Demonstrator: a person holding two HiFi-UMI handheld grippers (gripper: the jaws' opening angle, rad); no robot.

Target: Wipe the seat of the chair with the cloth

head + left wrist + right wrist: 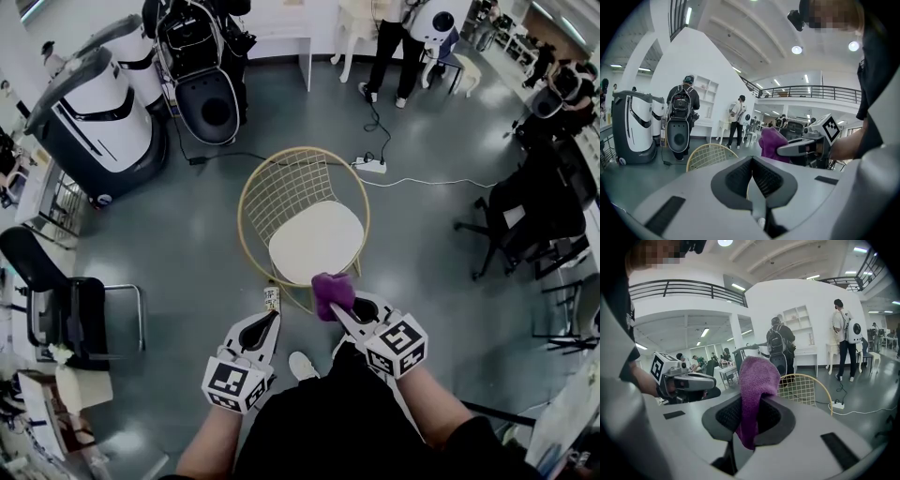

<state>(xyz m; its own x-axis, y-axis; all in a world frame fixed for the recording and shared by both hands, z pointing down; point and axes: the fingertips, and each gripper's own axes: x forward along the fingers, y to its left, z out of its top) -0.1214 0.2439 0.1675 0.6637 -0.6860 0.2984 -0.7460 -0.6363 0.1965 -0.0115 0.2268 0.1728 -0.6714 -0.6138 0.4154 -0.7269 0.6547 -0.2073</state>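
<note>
**Over the chair's near edge, cloth held in the right fingers**

On the grey floor point(187, 253) stood a gold wire chair point(286, 187), its pale round seat point(314, 242) facing the person. At the seat's 7 o'clock, the left gripper point(272, 317) had its fingers pressed together on nothing. At 6 o'clock, the right gripper point(339, 313) had its fingers clamped on the bunched purple cloth point(332, 292), which lay over the seat's front rim; whether it touched the seat could not be told.
</note>
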